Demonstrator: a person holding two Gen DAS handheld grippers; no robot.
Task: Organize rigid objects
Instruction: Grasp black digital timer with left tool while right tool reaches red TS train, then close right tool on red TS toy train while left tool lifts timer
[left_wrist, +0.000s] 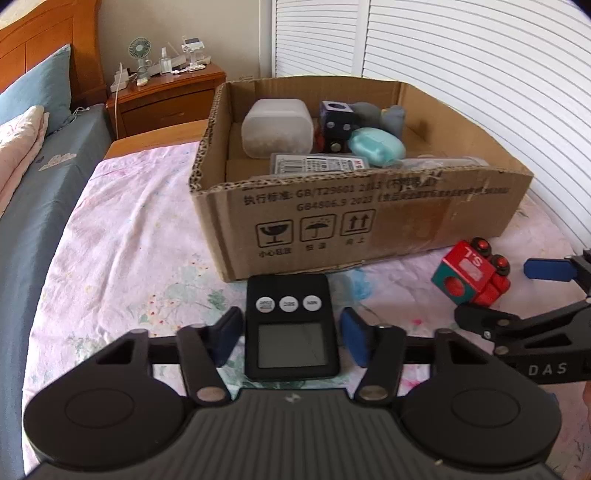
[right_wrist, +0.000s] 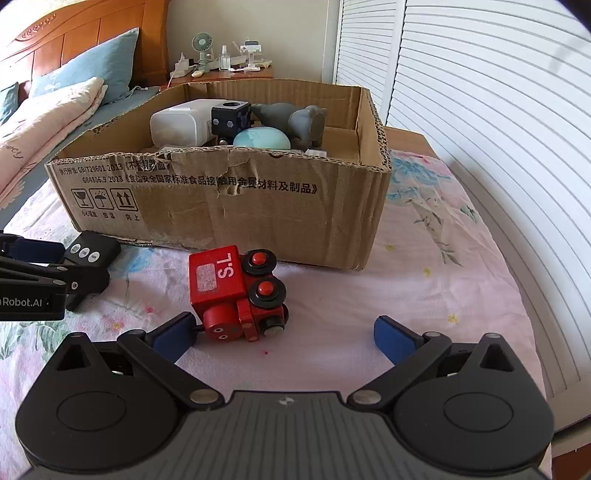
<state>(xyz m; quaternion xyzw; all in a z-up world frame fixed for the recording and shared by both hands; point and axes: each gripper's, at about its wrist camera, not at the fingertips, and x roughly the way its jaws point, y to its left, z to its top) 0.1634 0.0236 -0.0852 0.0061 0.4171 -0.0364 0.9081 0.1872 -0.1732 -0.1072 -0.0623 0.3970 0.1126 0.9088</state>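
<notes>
Left gripper (left_wrist: 291, 338): jaws parted, straddling a black digital timer (left_wrist: 291, 328). Blue pads sit just off the timer's two long sides; a thin gap shows on each side, so no contact that I can make out. Timer lies flat on the bed's floral sheet (left_wrist: 129, 240), screen up, three round buttons at the far end, its far edge just short of the cardboard box (left_wrist: 351, 221).

Right gripper (right_wrist: 284, 338): jaws wide apart, holding nothing. A red wooden toy train (right_wrist: 236, 291) lies on its side on the sheet, between the fingers but well toward the left one; the left pad is just beside, possibly touching, the train's round nose. The right pad stands well clear of it. Train's black wheels with red hubs face up and right. It rests just in front of the box's near wall.

Box is open-topped and sits on the bed beyond both items. Inside: a white translucent container (left_wrist: 277, 127), a dark blue cube (left_wrist: 336, 122), a grey figure (right_wrist: 295, 120), a pale teal oval case (left_wrist: 376, 146), a flat labelled packet (left_wrist: 317, 162).

From the left wrist view, the train lies off to the right, beside the right gripper's fingers.
</notes>
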